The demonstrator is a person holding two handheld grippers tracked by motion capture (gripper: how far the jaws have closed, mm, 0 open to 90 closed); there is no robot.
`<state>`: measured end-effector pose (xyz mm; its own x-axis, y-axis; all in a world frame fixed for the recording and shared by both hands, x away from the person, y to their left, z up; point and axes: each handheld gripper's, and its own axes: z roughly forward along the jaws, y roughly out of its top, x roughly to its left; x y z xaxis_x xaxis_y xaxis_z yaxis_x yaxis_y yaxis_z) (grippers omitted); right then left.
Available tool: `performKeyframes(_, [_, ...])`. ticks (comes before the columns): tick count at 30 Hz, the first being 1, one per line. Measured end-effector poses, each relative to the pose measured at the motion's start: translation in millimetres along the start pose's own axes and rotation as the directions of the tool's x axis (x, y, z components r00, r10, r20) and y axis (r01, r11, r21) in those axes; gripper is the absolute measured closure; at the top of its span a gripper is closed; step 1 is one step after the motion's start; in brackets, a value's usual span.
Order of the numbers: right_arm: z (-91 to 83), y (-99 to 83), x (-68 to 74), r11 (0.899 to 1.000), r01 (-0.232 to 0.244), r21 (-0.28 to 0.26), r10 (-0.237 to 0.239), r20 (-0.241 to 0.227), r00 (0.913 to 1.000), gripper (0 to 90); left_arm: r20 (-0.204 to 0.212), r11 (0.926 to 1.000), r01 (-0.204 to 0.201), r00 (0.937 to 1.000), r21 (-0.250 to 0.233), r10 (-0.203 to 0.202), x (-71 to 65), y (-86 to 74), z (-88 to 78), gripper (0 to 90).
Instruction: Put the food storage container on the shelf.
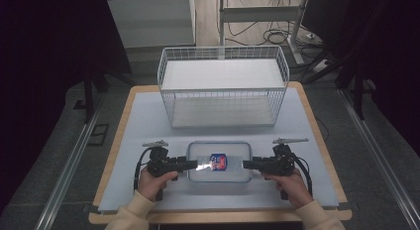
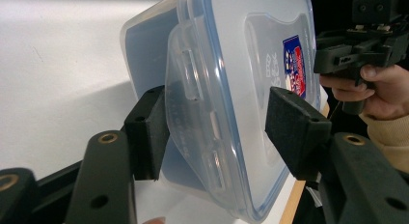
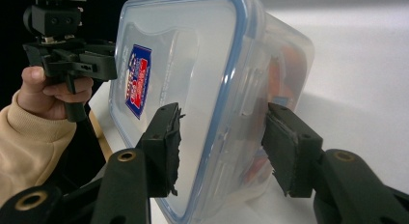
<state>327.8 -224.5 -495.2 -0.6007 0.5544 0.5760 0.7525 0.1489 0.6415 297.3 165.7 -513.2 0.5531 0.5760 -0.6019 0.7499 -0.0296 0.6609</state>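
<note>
A clear lidded plastic container with a blue seal and a red-and-blue label lies flat near the table's front edge. My left gripper meets its left end and my right gripper its right end. In the left gripper view the container sits between the jaws of the left gripper, one pad on the side latch, the other against the lid. In the right gripper view the right gripper pinches the container between lid and base. Something orange-red shows blurred inside.
A white wire basket stands on the table behind the container. The pale table mat spreads to both sides, with the wooden table edge around it. Metal floor rails run along both sides of the table.
</note>
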Motion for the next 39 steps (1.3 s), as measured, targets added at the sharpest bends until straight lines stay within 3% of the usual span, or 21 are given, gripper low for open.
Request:
performKeyframes(8, [-1.7, -4.5, 2.7, 0.999, -0.018, -0.029, 0.018, 0.0, 0.9998, 51.6, -0.015, 0.9999, -0.005, 0.9999, -0.011, 0.005, -5.5, -2.6, -1.9, 43.9])
performKeyframes(15, [-4.6, -6.4, 4.2, 0.999, -0.022, -0.039, 0.022, 0.0, 0.9997, 52.6, -0.042, 0.9987, -0.044, 0.9982, -0.025, 0.043, -14.4, -1.9, -4.6, 44.8])
performKeyframes(26, [-4.3, -5.0, 5.3, 0.999, 0.001, -0.054, -0.001, 0.003, 1.0, 53.0, -0.064, 0.9969, -0.066, 0.9959, -0.042, 0.064, -18.3, -0.5, -7.4, 45.9])
performKeyframes(31, [-6.1, 1.3, 8.3, 0.998, 0.012, -0.07, -0.012, 0.005, 0.9999, 53.0, -0.066, 0.9947, -0.08, 0.995, -0.066, 0.075, -20.7, 5.4, -10.1, 45.8])
performKeyframes(39, [-17.3, 26.0, 19.4, 0.993, 0.069, -0.1, -0.068, 0.017, 0.9975, 52.9, -0.069, 0.9891, -0.112, 0.9921, -0.096, 0.105, -29.3, 23.9, -16.9, 46.0])
